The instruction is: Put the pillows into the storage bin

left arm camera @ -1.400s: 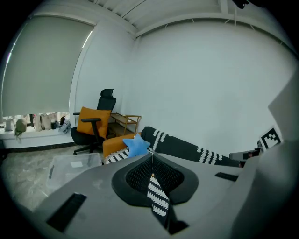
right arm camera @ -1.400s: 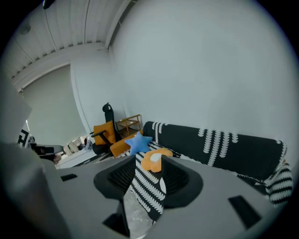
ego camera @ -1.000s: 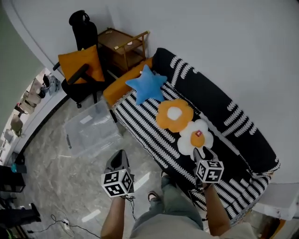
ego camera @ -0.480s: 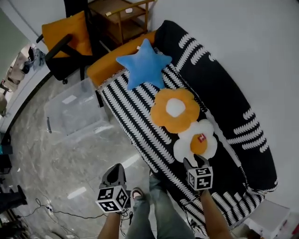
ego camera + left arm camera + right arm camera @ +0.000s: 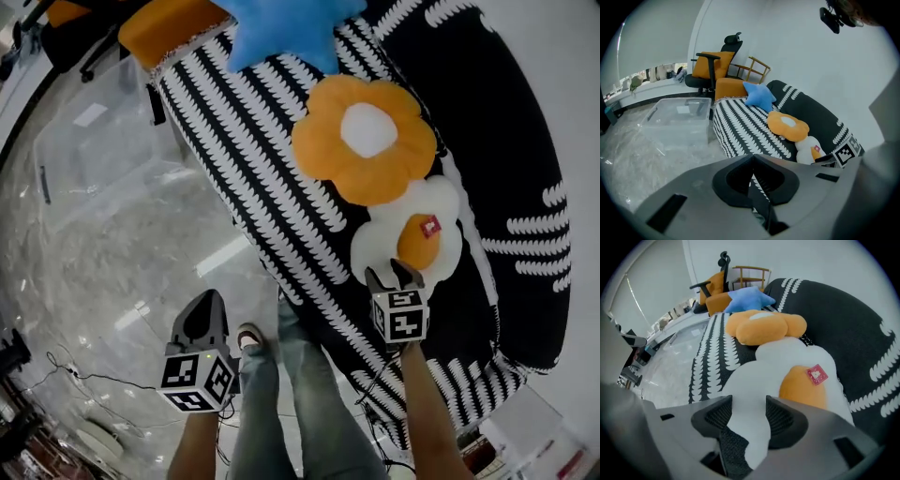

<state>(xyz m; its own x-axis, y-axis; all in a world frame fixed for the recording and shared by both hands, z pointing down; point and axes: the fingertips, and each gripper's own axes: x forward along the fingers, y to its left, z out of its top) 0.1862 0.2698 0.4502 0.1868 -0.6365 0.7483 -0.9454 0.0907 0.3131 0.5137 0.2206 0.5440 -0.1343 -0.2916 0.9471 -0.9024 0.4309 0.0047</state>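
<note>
Between the parted jaws of the right gripper (image 5: 749,416) lay a white petal of the flower pillow (image 5: 787,366), not yet pinched; pushing further onto the petal before closing would likely give a surer hold. The left gripper (image 5: 752,176) hung empty, jaws together, the storage bin (image 5: 677,115) well ahead of it.

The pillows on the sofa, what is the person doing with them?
A person with a gripper in each hand is putting pillows into the clear storage bin on the floor. The right gripper is open, with its jaws on either side of a petal of the white flower pillow, ready to pinch it. The left gripper is shut and empty, hanging over the floor. The orange flower pillow and the blue star pillow lie on the striped sofa. No pillow is in the bin yet.
</note>
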